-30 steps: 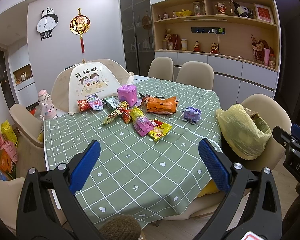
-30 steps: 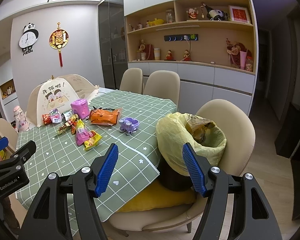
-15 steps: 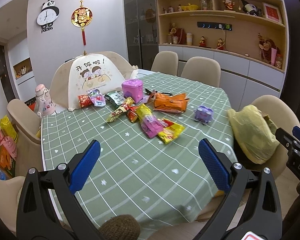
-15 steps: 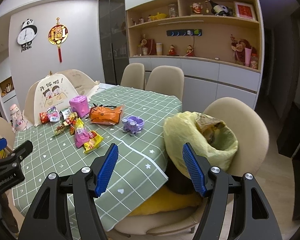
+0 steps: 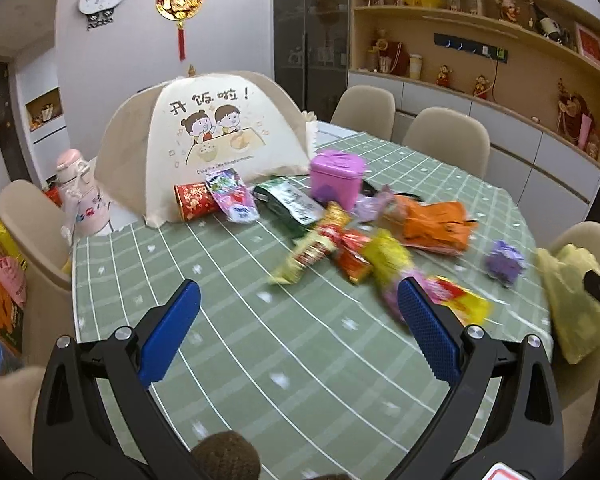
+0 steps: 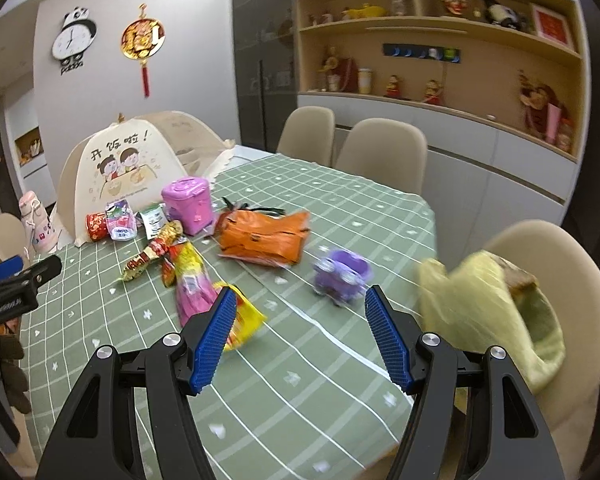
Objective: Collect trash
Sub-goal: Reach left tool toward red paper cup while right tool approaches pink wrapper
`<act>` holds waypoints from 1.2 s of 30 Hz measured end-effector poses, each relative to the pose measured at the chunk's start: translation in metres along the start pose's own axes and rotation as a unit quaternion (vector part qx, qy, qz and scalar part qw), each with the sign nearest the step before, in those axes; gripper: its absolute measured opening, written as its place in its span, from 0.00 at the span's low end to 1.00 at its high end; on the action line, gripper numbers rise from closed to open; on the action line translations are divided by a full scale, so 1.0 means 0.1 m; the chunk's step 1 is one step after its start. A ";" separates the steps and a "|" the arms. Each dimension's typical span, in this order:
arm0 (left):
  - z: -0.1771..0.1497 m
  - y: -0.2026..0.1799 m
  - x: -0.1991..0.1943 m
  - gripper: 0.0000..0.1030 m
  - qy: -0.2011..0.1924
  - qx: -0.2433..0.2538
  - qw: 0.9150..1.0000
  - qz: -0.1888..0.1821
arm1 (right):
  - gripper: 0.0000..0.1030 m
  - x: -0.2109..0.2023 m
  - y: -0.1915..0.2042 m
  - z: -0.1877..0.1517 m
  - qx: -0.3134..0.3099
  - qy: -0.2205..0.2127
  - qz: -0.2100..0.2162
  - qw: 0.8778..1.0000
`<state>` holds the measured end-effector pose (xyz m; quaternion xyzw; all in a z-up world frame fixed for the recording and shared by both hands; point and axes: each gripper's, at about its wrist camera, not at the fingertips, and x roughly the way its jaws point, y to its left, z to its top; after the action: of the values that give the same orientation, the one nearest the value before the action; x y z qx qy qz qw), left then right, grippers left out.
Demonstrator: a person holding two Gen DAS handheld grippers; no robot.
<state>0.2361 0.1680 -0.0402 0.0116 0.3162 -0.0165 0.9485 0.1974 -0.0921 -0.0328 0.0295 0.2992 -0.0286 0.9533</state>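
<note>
Green checked cloth covers the counter (image 5: pixel 260 352), where snack wrappers (image 6: pixel 192 280) lie scattered near a pink box (image 6: pixel 188 204) and purple toy (image 6: pixel 342 274). Both the left gripper (image 5: pixel 298 328) and right gripper (image 6: pixel 300 336) hover with fingers spread wide, empty. Yellow trash bag (image 6: pixel 480 312) waits on a chair; nearly all collecting seems left

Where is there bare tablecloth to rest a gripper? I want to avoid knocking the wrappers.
The near tablecloth, between the left gripper and the wrappers, is bare. So is the far stretch past the orange bag, toward the chairs. It is crowded from the food cover across to the purple toy.
</note>
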 end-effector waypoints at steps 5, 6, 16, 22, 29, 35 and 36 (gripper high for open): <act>0.27 0.59 0.69 0.91 0.053 -0.014 0.998 -0.018 | 0.61 0.36 0.28 0.17 -0.008 0.027 -0.008 1.000; 0.35 0.72 0.83 0.91 0.049 -0.016 0.998 -0.025 | 0.62 0.42 0.33 0.18 -0.010 0.033 -0.011 0.999; 1.17 1.58 2.08 0.88 0.039 0.036 0.995 -0.087 | 0.61 0.80 0.65 0.22 -0.034 0.089 -0.041 0.995; 1.31 1.83 2.78 0.88 0.108 0.040 0.988 -0.107 | 0.61 0.91 0.72 0.21 -0.029 0.109 -0.056 0.992; 1.05 1.69 2.82 0.87 0.153 0.027 0.970 -0.189 | 0.61 1.04 0.78 0.17 -0.029 0.128 -0.057 0.990; 0.92 1.49 2.56 0.78 0.144 0.043 0.967 -0.206 | 0.61 1.14 0.90 0.18 -0.030 0.133 -0.040 0.990; 0.92 1.50 2.58 0.78 0.149 0.034 0.967 -0.203 | 0.61 1.15 0.93 0.19 -0.035 0.131 -0.037 0.990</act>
<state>0.5037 0.3089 -0.1196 -0.0188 0.4489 -0.2178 0.8664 0.3087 -0.0048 -0.0797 -0.0114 0.4235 -0.0494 0.9045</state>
